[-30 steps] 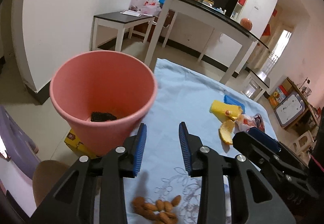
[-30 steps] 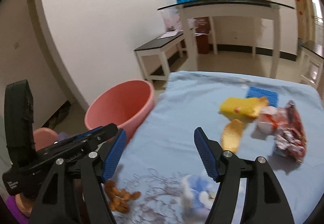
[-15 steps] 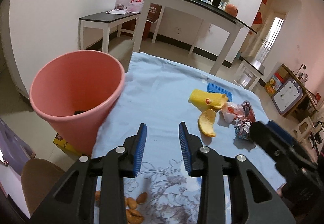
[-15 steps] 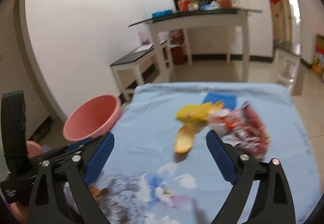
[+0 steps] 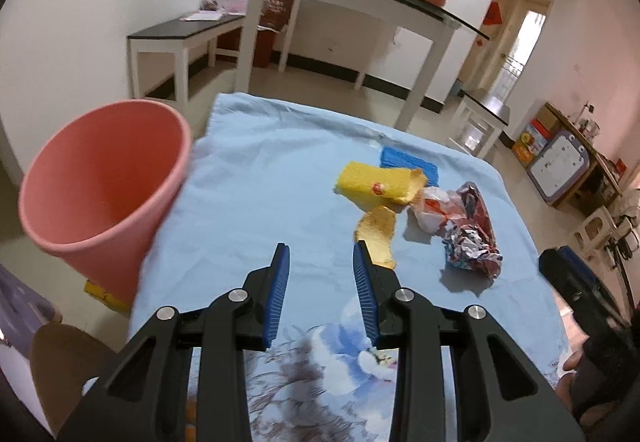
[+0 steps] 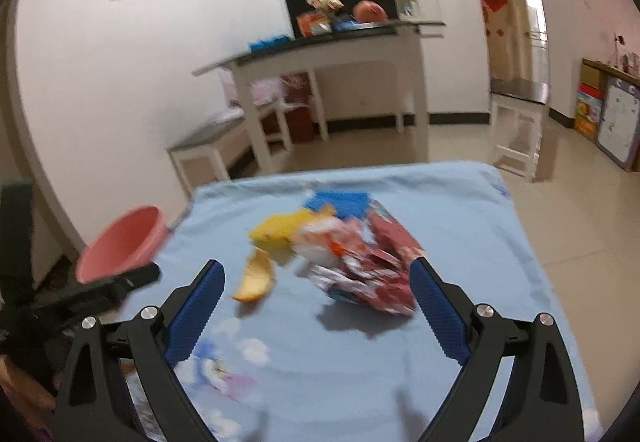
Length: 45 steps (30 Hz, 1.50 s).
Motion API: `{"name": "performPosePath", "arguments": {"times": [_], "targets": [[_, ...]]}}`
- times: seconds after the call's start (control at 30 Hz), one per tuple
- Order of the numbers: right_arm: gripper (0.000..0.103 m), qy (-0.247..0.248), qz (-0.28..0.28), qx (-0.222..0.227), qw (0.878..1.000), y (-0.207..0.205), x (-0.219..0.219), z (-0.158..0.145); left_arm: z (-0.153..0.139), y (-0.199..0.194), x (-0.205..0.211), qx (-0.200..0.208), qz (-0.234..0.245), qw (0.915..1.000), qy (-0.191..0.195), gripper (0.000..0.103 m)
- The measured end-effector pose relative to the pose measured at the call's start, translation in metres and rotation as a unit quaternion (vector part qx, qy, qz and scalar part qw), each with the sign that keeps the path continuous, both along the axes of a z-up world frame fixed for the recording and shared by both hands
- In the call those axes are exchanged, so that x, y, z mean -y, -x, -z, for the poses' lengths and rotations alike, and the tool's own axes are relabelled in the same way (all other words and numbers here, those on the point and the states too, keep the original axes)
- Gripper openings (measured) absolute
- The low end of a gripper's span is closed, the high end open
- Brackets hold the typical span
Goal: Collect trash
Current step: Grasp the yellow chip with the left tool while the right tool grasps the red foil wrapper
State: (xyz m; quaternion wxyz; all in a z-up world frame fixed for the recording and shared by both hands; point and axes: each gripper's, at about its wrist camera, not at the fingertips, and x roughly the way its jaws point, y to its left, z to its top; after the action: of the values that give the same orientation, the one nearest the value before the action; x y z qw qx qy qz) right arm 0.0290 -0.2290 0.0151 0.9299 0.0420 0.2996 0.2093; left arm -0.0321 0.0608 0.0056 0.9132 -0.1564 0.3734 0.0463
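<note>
A pink bin [image 5: 104,182] stands at the table's left edge; it also shows in the right wrist view [image 6: 122,242]. Trash lies on the blue tablecloth [image 5: 280,162]: an orange peel [image 5: 378,236], a yellow wrapper [image 5: 372,186], a white and red wrapper [image 5: 434,210] and a crumpled red foil packet [image 5: 472,242]. My left gripper [image 5: 320,270] is open and empty, just left of the peel. My right gripper [image 6: 316,286] is wide open and empty, with the foil packet [image 6: 372,274] and the peel [image 6: 256,276] just beyond its fingertips.
A blue pad [image 5: 408,162] lies behind the yellow wrapper. White tables [image 5: 360,14] and a low bench [image 5: 180,38] stand behind the table. A brown stool [image 5: 68,362] and a yellow box [image 5: 104,292] are on the floor by the bin.
Both grippers have swung right, away from the bin and toward the trash pile. The right gripper has opened wider. The almonds at the near edge have left the left wrist view.
</note>
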Motion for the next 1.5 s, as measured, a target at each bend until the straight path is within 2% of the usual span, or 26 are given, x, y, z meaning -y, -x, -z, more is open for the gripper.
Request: {"name": "performPosePath", "arguments": {"times": [0.1,0.23,0.4,0.6,0.73,0.83,0.97,1.03,1.13,1.2,1.5], "targets": [[0.092,0.027,0.022,-0.009,0.999,-0.009,0.008,0.009,0.004,-0.015,0.011,-0.010,0.028,0.9995,0.004,0.033],[0.091,0.016,0.044,-0.020,0.999,-0.022,0.026,0.016,0.011,-0.031,0.022,-0.029,0.060,0.9977,0.013,0.033],[0.073,-0.002,0.057,-0.041,0.998,-0.037,0.046,0.026,0.027,-0.050,0.038,-0.056,0.077,0.9955,0.003,0.033],[0.059,-0.016,0.059,-0.064,0.996,-0.048,0.060,0.038,0.044,-0.066,0.043,-0.078,0.073,0.9943,-0.002,0.033],[0.057,-0.022,0.054,-0.073,0.996,-0.054,0.062,0.044,0.058,-0.069,0.046,-0.097,0.070,0.9927,-0.009,0.033],[0.057,-0.026,0.044,-0.078,0.996,-0.057,0.061,0.047,0.060,-0.068,0.047,-0.091,0.067,0.9933,-0.024,0.033],[0.057,-0.033,0.037,-0.081,0.995,-0.058,0.060,0.047,0.061,-0.067,0.045,-0.088,0.066,0.9937,-0.018,0.033],[0.057,-0.033,0.035,-0.079,0.996,-0.057,0.059,0.046,0.061,-0.067,0.044,-0.090,0.062,0.9938,-0.019,0.022],[0.057,-0.034,0.033,-0.080,0.996,-0.056,0.059,0.045,0.061,-0.067,0.040,-0.089,0.057,0.9943,-0.009,0.015],[0.057,-0.034,0.033,-0.081,0.996,-0.056,0.060,0.046,0.059,-0.065,0.038,-0.084,0.051,0.9951,-0.009,0.004],[0.057,-0.023,0.010,-0.087,0.996,-0.053,0.054,0.046,0.038,-0.052,0.029,-0.050,0.049,0.9976,-0.004,0.003]]}}
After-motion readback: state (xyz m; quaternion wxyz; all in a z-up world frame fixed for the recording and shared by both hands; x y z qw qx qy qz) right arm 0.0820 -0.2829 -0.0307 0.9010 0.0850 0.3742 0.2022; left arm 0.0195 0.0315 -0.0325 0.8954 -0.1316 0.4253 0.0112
